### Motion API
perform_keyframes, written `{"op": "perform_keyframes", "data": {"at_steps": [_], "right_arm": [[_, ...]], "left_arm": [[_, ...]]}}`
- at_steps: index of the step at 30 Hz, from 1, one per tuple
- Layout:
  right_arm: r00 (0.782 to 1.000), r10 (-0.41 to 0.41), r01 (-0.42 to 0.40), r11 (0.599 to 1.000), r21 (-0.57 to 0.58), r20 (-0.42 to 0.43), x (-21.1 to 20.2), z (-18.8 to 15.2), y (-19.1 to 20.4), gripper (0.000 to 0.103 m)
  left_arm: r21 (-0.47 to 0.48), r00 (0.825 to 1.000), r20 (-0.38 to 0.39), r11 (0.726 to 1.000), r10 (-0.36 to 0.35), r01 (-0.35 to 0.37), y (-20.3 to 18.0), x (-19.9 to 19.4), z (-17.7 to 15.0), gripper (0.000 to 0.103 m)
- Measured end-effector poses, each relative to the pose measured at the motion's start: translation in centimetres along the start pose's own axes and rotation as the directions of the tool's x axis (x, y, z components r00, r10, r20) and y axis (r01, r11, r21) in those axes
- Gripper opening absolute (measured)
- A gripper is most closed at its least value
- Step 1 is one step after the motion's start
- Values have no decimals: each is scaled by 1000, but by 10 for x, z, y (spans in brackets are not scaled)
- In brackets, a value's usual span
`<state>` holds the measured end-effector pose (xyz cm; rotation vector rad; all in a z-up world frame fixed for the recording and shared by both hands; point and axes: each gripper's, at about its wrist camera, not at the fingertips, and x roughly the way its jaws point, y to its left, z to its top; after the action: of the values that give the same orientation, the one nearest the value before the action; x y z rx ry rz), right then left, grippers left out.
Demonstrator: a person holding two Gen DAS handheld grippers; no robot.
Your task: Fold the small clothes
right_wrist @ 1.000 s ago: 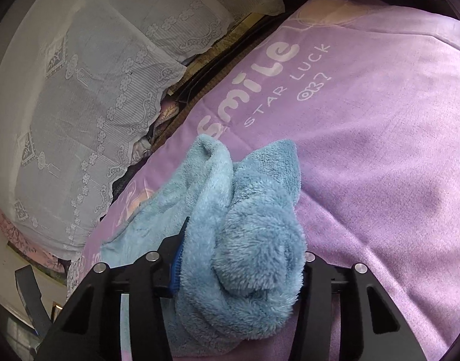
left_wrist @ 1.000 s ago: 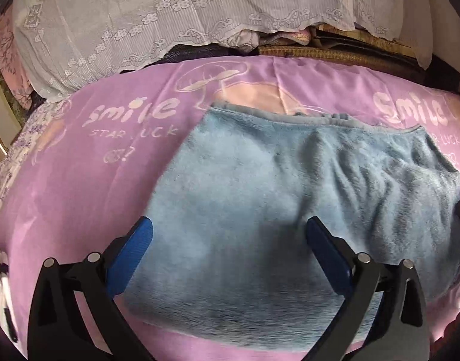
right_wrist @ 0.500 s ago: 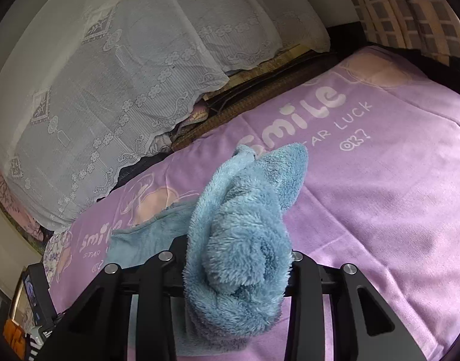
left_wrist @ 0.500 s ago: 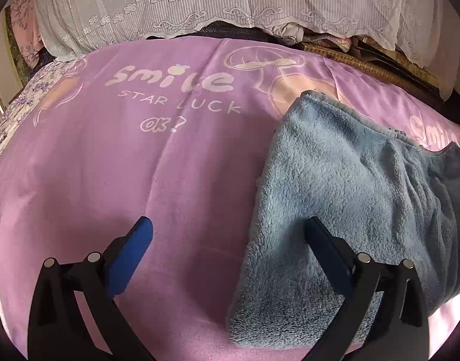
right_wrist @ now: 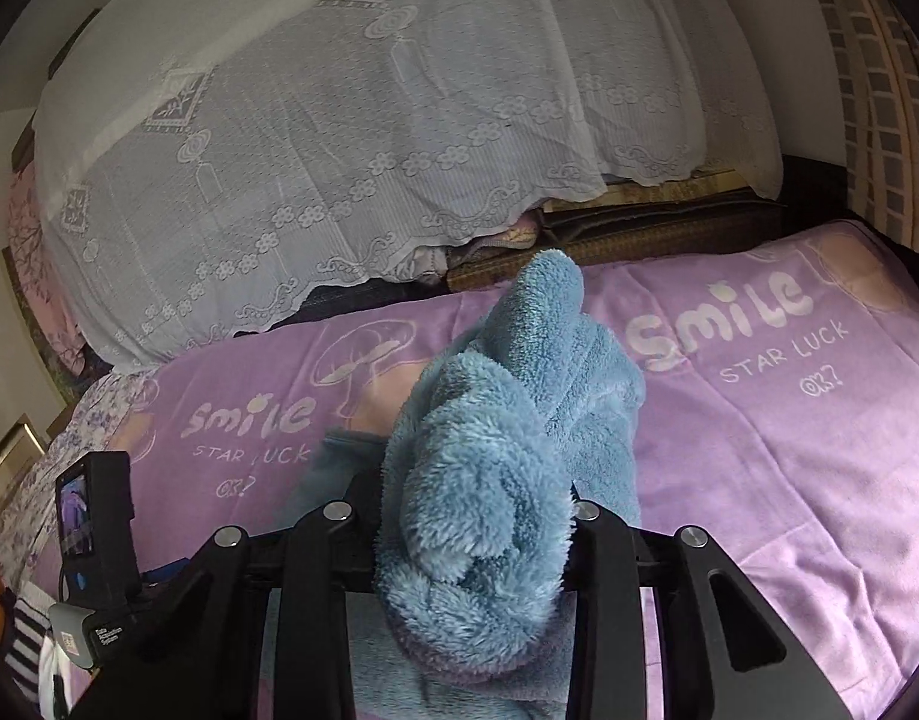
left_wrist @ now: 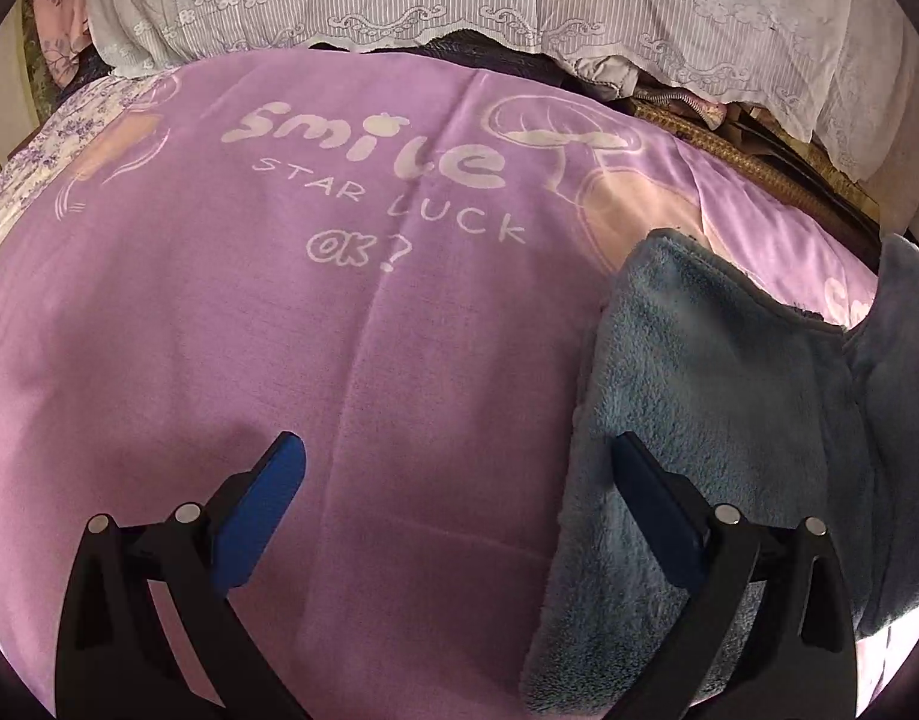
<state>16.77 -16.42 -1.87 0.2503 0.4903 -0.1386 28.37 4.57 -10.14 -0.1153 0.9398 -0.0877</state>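
Purple blanket [left_wrist: 231, 360] covers the bed; blue fleece garment [left_wrist: 711, 432] lies on its right part, one end bunched and lifted. Right gripper [right_wrist: 477, 516] is clamped on that bunch; left gripper [left_wrist: 459, 480] is spread wide, empty, right finger over the garment edge. Best carry the lifted end across low, edges aligned. Blanket print: "smile STAR LUCK OK?".

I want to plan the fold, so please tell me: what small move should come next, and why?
Probably carry the right gripper across toward the left and lay its bunch down. It is shut on the blue cloth, lifted above the purple sheet, while the left gripper is open and holds nothing.
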Motion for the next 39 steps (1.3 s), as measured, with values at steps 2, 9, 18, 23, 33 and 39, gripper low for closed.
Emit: {"op": "perform_keyframes", "data": {"at_steps": [2,9,18,23,33,39], "right_arm": [[1000,9,-9,999,-40,-6,4,-2,20,33],[996,68,-75,987,-142,-53,19,-22,81,33],[986,0,-51,950,-308,-165,63,-80,127,28],[986,0,-66,920,-387,-168,55,-84,138,45],[983,149,-182,867,-465,-105,-21,-81,120,59],[997,72,-57,913,-405,22,-30,-26,72,59]], "left_arm": [[-10,1000,-11,1000,-12,12,2,3,2,99],[-57,999,-27,998,-19,18,14,11,7,99],[-199,996,-24,976,82,-85,62,17,17,99],[-165,993,10,979,121,-117,61,10,20,99],[-125,993,68,988,96,-87,49,-16,21,99],[-100,988,151,995,3,13,34,-58,14,99]]}}
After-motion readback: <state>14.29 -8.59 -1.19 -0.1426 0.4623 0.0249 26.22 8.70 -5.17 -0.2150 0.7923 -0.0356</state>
